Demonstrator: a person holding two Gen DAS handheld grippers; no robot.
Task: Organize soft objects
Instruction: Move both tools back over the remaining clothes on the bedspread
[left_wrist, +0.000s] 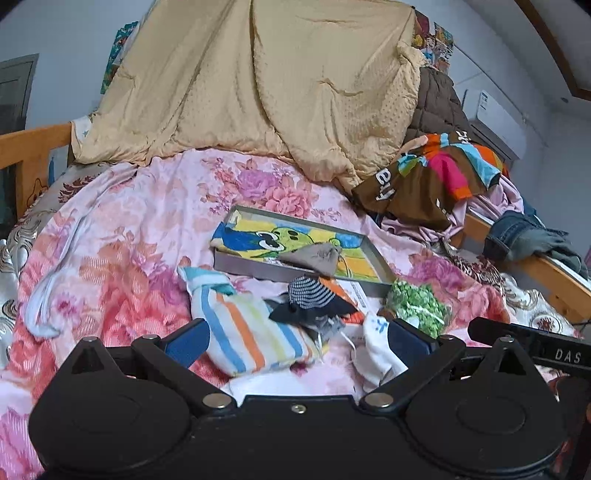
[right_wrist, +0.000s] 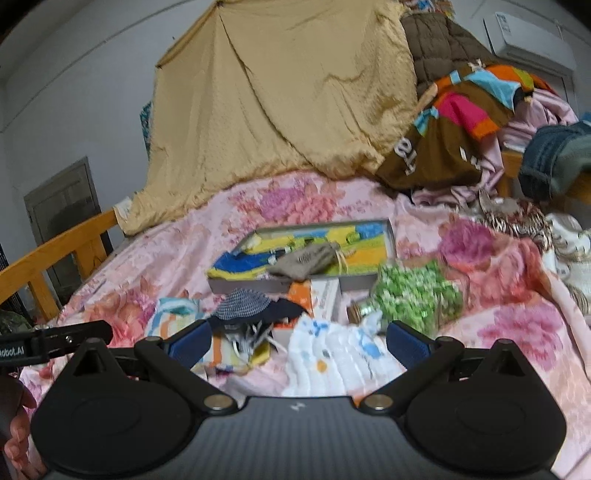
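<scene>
Left wrist view shows my left gripper (left_wrist: 297, 339) with jaws spread wide and nothing between the pads, hovering low over the flowered bedspread (left_wrist: 122, 229). Just ahead of the left finger lies a striped cloth (left_wrist: 240, 332); a dark striped sock bundle (left_wrist: 314, 299) sits a little further ahead, and a white printed cloth (left_wrist: 376, 350) lies against the right finger. Beyond them rests the shallow tray (left_wrist: 258, 267), already holding a cartoon towel (left_wrist: 288, 240) and a small grey pouch (left_wrist: 314, 254).

My right gripper (right_wrist: 297, 339) is likewise wide open and empty, and the white cloth sits almost squarely between its fingers, just ahead of the tips. A green floral bag (right_wrist: 417, 299) lies ahead to the right, beside the tray's near corner.

I judge this to be the approach before a pick: some items are in the tray, several loose pieces remain on the bed. Next, the right jaws should drop onto the white cloth, pinch a raised fold, then lift and carry it forward to the tray. The limp fabric may drag its neighbours.
</scene>
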